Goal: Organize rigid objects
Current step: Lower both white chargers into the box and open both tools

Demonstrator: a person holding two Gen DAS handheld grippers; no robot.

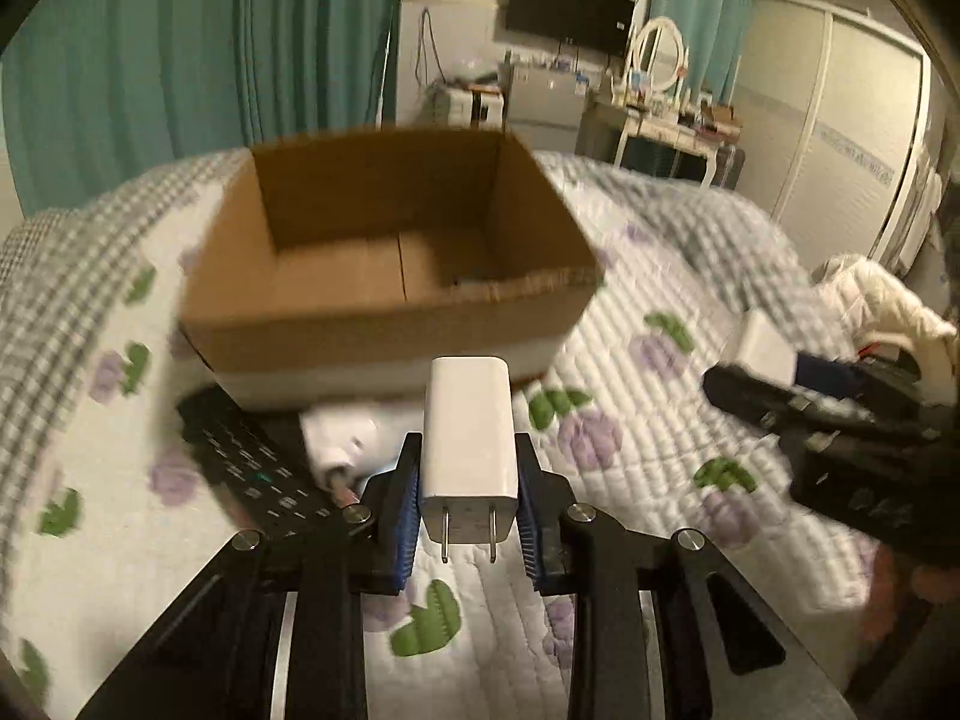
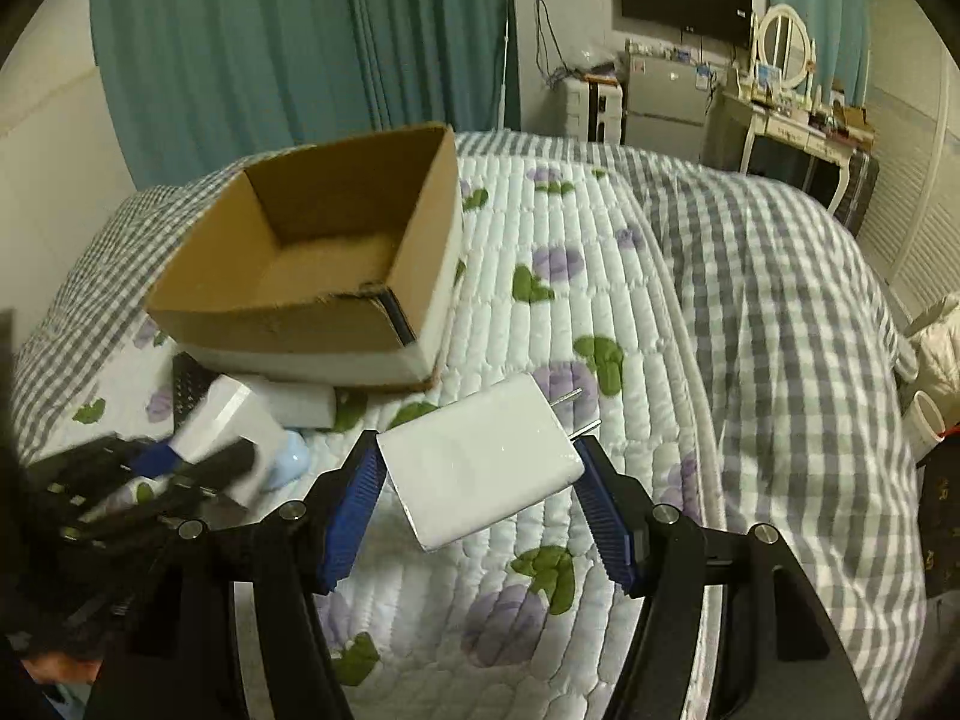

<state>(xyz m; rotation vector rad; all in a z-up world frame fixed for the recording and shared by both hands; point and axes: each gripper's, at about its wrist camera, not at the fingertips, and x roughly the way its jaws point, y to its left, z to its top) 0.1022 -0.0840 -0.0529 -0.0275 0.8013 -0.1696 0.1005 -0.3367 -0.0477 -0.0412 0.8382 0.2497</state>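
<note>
My left gripper [image 1: 468, 480] is shut on a small white plug charger [image 1: 470, 432], prongs pointing back at the camera, lifted above the quilt just in front of the open cardboard box [image 1: 384, 276]. My right gripper [image 2: 477, 480] is shut on a larger flat white charger [image 2: 480, 459], held tilted with its prongs to the upper right. In the right wrist view the left gripper [image 2: 198, 456] with its small charger [image 2: 222, 426] shows blurred at the left, below the box [image 2: 312, 276]. The right gripper [image 1: 798, 384] shows at the right of the left wrist view.
A black remote control [image 1: 252, 462] and a white object [image 1: 348, 438] lie on the flowered quilt [image 1: 630, 438] in front of the box. A white flat box [image 2: 300, 402] and a pale blue item [image 2: 294, 456] lie there too. A checked blanket [image 2: 780, 300] covers the bed's right side.
</note>
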